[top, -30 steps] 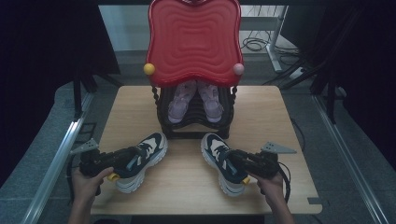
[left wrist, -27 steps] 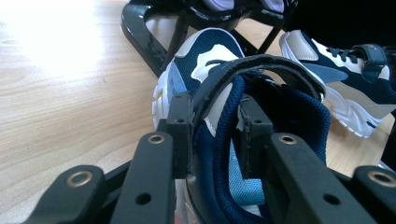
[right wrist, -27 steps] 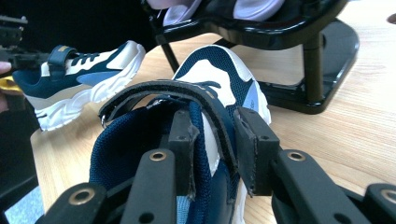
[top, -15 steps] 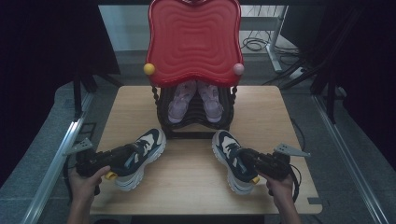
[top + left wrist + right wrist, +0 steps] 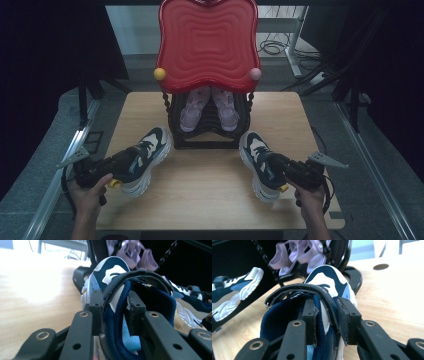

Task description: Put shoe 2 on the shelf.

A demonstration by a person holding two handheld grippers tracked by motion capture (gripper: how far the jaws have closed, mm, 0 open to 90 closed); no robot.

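Both sneakers had moved toward 12 o'clock, nearing the shoe rack (image 5: pixel 207 135): left hand-held gripper (image 5: pixel 116 167) pinching the left sneaker (image 5: pixel 145 157), right hand-held gripper (image 5: pixel 280 167) pinching the right sneaker (image 5: pixel 257 160), racking likely next.

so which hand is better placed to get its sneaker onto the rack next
Probably the left. The left gripper holds its navy sneaker with the toe almost at the black shoe rack. The right gripper holds its sneaker slightly farther from the rack's right side. The difference is small.

Pink shoes (image 5: pixel 209 106) half hidden under red lid (image 5: pixel 207 45).
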